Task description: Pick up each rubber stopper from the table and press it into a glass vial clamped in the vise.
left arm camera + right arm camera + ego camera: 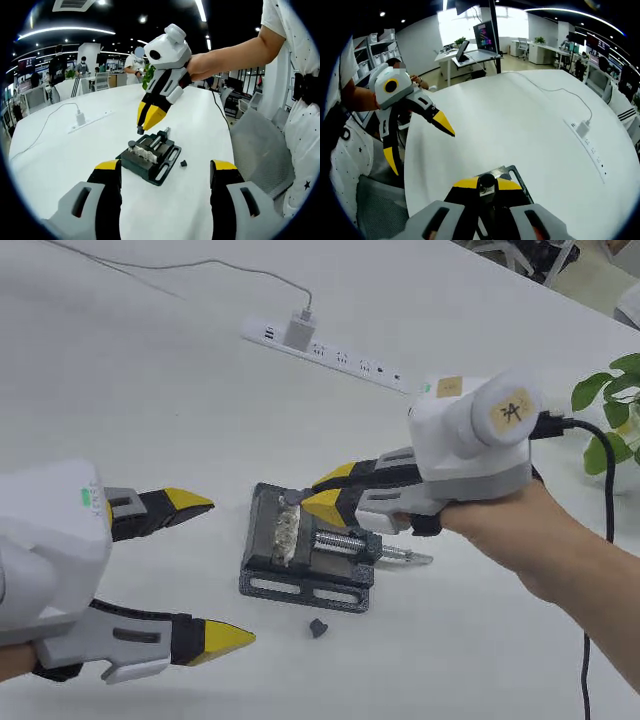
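A small black vise (300, 585) sits mid-table with a glass vial (287, 532) clamped in it. My right gripper (300, 502) reaches in from the right, shut on a dark rubber stopper (292, 498) just above the far end of the vial. Between its yellow tips, that stopper (486, 181) shows over the vise (514, 173). Another stopper (318, 627) lies loose on the table in front of the vise. My left gripper (225, 570) hovers left of the vise, open wide and holding nothing. From its side I see the vise (150, 156), the loose stopper (183, 163) and the right gripper (146, 120).
A white power strip (330, 350) with a plugged charger and cable lies at the back of the white table. A green plant (610, 390) stands at the right edge. The right gripper's black cable (600, 540) hangs down the right side. People and desks stand beyond the table.
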